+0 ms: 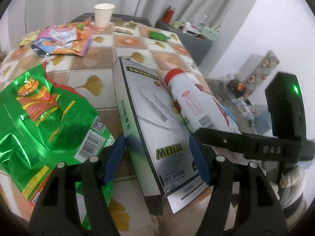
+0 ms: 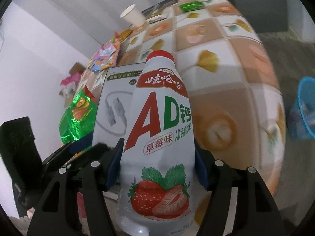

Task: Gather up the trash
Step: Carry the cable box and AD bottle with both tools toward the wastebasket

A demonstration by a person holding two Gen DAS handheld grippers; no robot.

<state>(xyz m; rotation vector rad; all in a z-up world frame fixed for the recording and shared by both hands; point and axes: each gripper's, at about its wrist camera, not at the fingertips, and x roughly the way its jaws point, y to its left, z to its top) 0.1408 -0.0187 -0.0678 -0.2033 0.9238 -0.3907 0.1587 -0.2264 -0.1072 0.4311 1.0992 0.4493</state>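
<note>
Item: grey-and-white cardboard cable box with green trim (image 1: 149,129), lower centre of the left wrist view, clasped across its width by my left tongs (image 1: 157,157)
Item: white plastic strawberry-milk bottle with red cap (image 2: 159,137), centre of the right wrist view, gripped at mid-body by my right tongs (image 2: 157,169), bottle touching the box
Item: blue mesh basket (image 2: 305,108), right edge, off the tiled-cloth bench (image 2: 226,63)
Handling, my judgement: lift both clear of the bench, separate them before swinging right, keep grips firm; the bottle is smooth and may slip
</note>
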